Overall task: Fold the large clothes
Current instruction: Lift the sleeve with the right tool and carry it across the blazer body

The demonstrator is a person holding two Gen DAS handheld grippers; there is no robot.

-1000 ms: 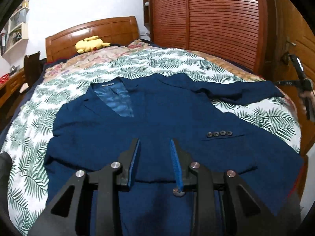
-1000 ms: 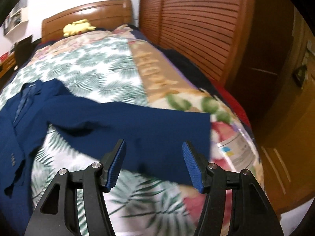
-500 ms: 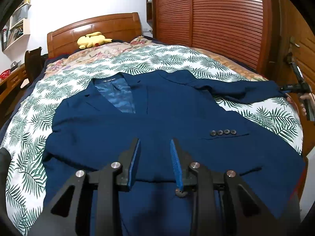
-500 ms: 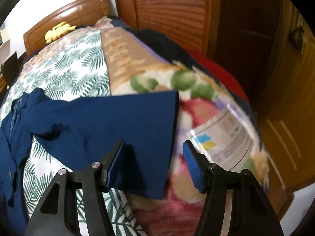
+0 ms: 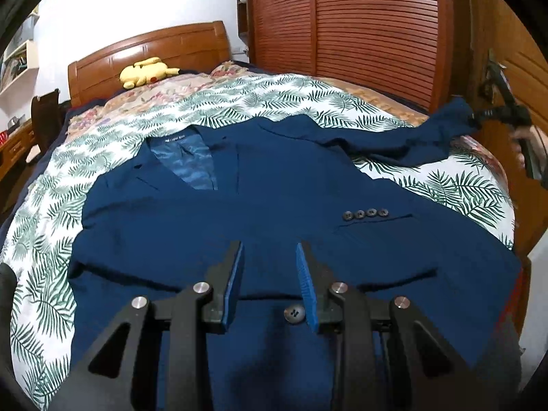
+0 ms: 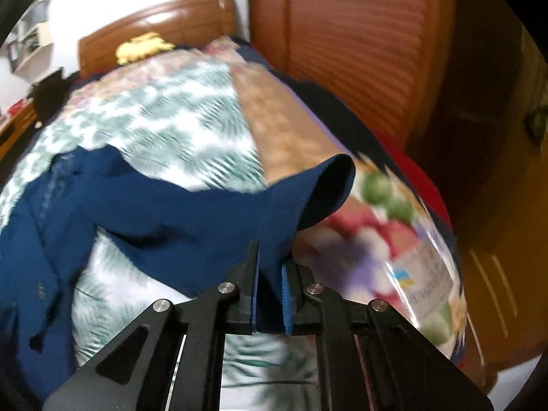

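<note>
Room: a bedroom with a wooden headboard (image 5: 147, 54), slatted wardrobe doors (image 5: 370, 27) and a yellow plush toy (image 5: 147, 70) by the pillows.
Surface: a bed (image 5: 281, 102) under a leaf-print cover, with a floral quilt along its far side.
Jacket: a navy suit jacket (image 5: 239, 212) lies front-up on the bed, ahead of and beneath the left fingers; its lining shows at the open collar.
Left gripper (image 5: 269, 274): fingers part-way apart above the jacket front, grasping nothing; a dark button (image 5: 294, 313) sits just inside the right-hand finger.
Right gripper (image 6: 269, 287): fingers closing, clenched on the sleeve cuff (image 6: 322, 191), which stands up ahead of the fingertips.
Change: a second ago the right fingers stood wide over a sleeve lying flat; now they pinch it and its end is lifted off the cover. The left fingers are as before.
Person: a hand (image 5: 529, 140) on the right gripper's handle, far right of the left fingers.
Writing: a collar label and print on a packet-like pattern, both too blurred to read.
</note>
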